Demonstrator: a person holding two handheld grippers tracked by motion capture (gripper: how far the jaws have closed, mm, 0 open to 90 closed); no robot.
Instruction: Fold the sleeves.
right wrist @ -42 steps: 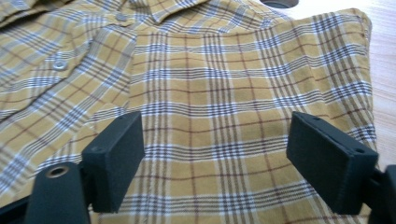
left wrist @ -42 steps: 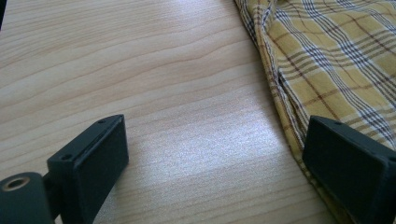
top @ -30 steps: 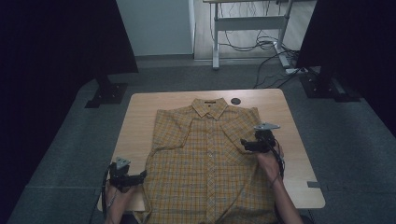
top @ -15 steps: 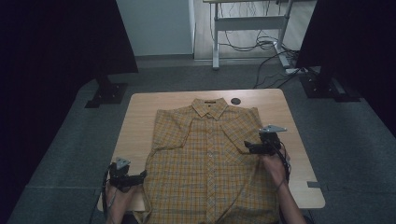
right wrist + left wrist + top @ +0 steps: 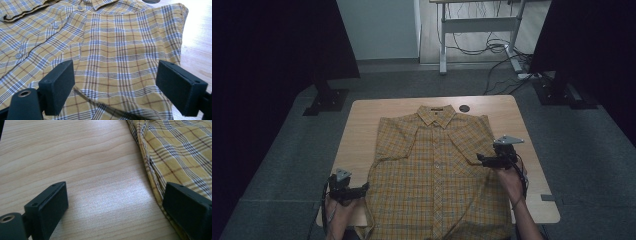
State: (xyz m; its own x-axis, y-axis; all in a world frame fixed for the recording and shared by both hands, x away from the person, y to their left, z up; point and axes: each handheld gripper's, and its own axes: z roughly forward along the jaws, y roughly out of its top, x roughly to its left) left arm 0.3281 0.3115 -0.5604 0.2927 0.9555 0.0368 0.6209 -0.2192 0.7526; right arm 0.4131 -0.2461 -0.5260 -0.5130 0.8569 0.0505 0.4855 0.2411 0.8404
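1. Two grippers sit at a wooden table (image 5: 362, 125) with a yellow check shirt (image 5: 437, 170) spread flat on it, front side up, collar at the far end and bottom edge at the near end.
2. One thing has just changed: the right gripper (image 5: 484, 160) has slid a little to the right along the shirt's right side since a second ago. It now hangs over the short right sleeve (image 5: 140, 50).
3. That small move looks like a hunt for a good spot to grab the sleeve, maybe to start a fold. No fold is made yet.
4. Left gripper (image 5: 362, 189) has stayed put, at the near left, by the shirt's left edge.
5. Right fingers (image 5: 58, 85) are wide open. Nothing is held between them. The sleeve cloth lies just under them, and I cannot tell if they touch it.
6. Left fingers (image 5: 48, 206) are wide open too, with bare table between them. They hold nothing. One finger sits at the shirt's side edge (image 5: 150, 177), over or just on the cloth; I cannot tell which.
7. Next, I think, each gripper needs to close on cloth before the shirt can be folded.
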